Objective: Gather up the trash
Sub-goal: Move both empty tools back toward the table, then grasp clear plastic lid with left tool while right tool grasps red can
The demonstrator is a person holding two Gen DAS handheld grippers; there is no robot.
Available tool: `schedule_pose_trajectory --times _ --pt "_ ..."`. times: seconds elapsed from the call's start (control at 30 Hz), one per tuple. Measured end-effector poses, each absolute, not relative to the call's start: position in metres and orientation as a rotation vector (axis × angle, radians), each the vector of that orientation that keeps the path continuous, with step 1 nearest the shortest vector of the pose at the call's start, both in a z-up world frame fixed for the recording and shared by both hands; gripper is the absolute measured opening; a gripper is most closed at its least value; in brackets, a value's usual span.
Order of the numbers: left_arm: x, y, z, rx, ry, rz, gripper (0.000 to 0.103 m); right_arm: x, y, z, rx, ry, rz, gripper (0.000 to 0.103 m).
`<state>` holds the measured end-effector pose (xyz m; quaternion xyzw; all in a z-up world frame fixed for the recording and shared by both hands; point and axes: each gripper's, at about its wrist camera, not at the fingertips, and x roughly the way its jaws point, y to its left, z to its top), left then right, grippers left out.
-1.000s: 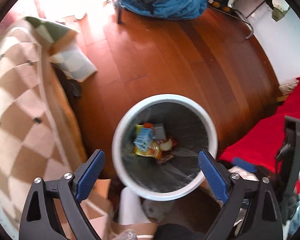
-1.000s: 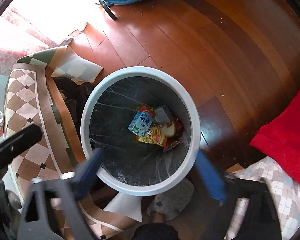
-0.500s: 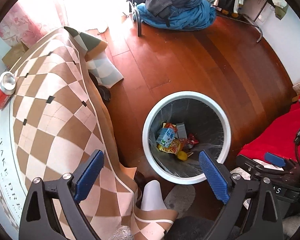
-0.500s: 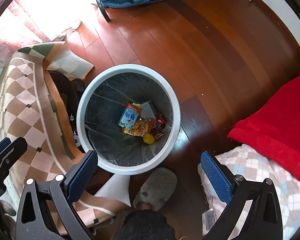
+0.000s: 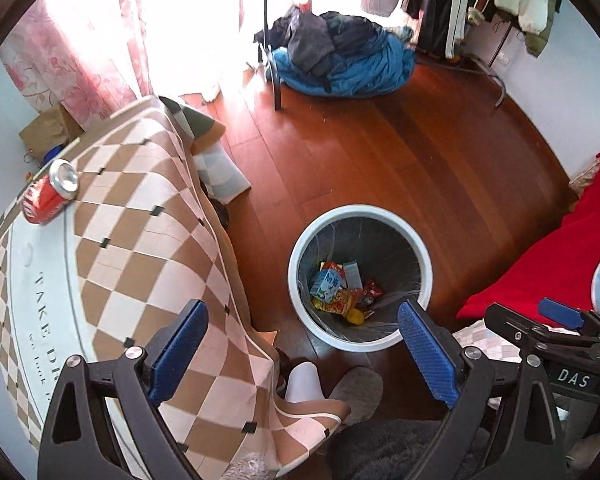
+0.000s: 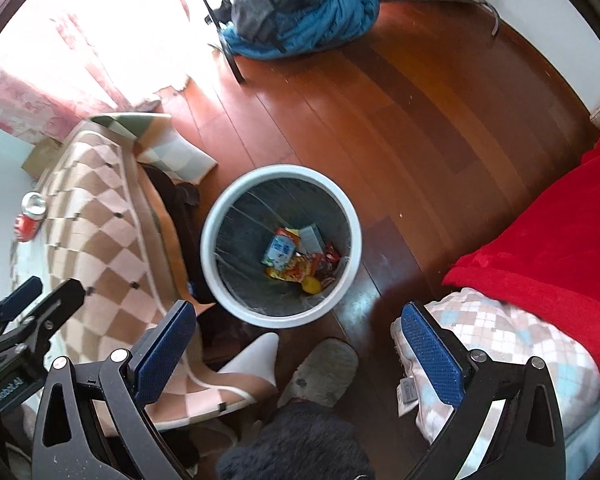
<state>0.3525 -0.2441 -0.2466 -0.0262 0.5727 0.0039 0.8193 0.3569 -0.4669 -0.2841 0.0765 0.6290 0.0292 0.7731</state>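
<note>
A white-rimmed trash bin (image 5: 422, 248) stands on the wood floor and holds several wrappers, a small blue carton (image 5: 327, 284) and a yellow item. It also shows in the right wrist view (image 6: 220, 216). A red soda can (image 5: 50, 192) lies on the checkered tablecloth at the far left, and shows in the right wrist view (image 6: 29, 218). My left gripper (image 5: 302, 344) is open and empty, high above the table edge and bin. My right gripper (image 6: 296, 344) is open and empty above the bin's near side.
The table with the brown checkered cloth (image 5: 140, 248) fills the left. A red blanket (image 6: 540, 240) and checkered bedding (image 6: 496, 340) lie at the right. A blue pile of clothes (image 5: 340, 60) and a rack leg stand at the back. A grey slipper (image 6: 320, 368) is below.
Both grippers have risen and pulled back from the bin, which now looks smaller. The table top and the red can have come into view at the left.
</note>
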Motion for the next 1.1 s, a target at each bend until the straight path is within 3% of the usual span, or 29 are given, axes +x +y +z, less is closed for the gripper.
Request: schedule_pose_trajectory --times 0.33,0.6,0.87,1.1 --pt "0.327 -0.193 -0.177 -0.102 1.091 0.096 0.097 0.338 -0.433 -0.199 0.206 1.214 0.112 0.103" --pt "0.314 -0.083 -0.158 -0.163 1.021 0.267 0.097 0.363 -0.308 -0.165 0.097 1.202 0.312 0.103" --pt "0.290 0.081 -0.230 -0.268 1.096 0.610 0.097 0.411 -0.068 -0.209 -0.434 1.229 0.611 0.103" --pt "0.268 0.177 -0.306 -0.382 1.184 0.779 0.097 0.449 0.113 -0.288 -1.000 1.201 0.732 0.103"
